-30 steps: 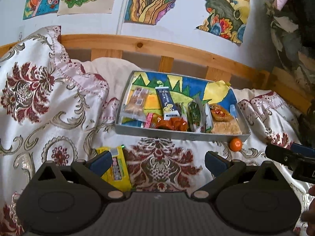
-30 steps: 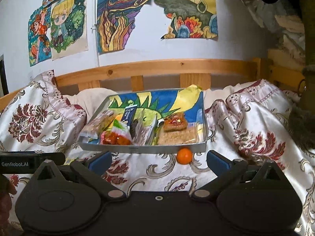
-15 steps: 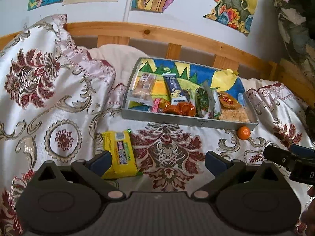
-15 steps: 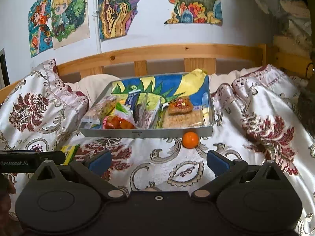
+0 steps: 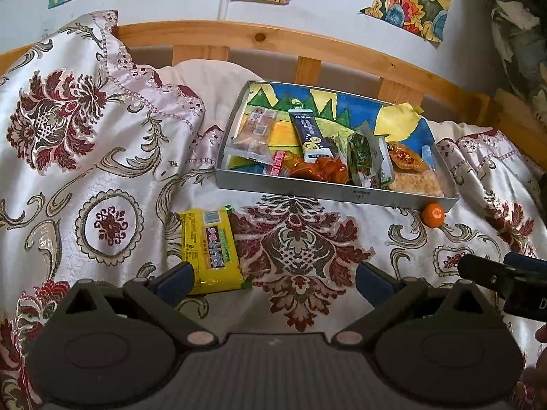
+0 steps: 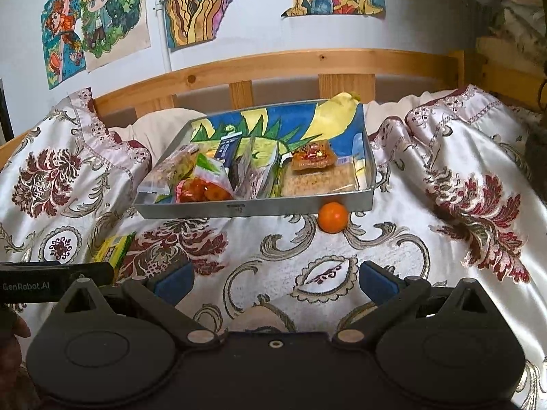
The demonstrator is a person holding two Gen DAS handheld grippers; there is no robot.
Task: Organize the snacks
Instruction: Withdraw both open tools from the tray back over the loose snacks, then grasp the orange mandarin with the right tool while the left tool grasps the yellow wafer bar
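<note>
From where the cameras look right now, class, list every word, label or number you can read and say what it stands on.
"GenRobot.AI": white print on the black body of the left gripper, seen from the right wrist.
Yellow snack packet on the bedspread: printed label and characters, too blurred to read.
Dark blue snack bar wrapper in the grey metal tray: too small.
Small tray-wall sticker: unreadable.

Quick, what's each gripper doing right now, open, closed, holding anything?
Left gripper: open, empty, its left finger beside the yellow snack packet.
Right gripper: open, empty, above the bedspread.
</note>
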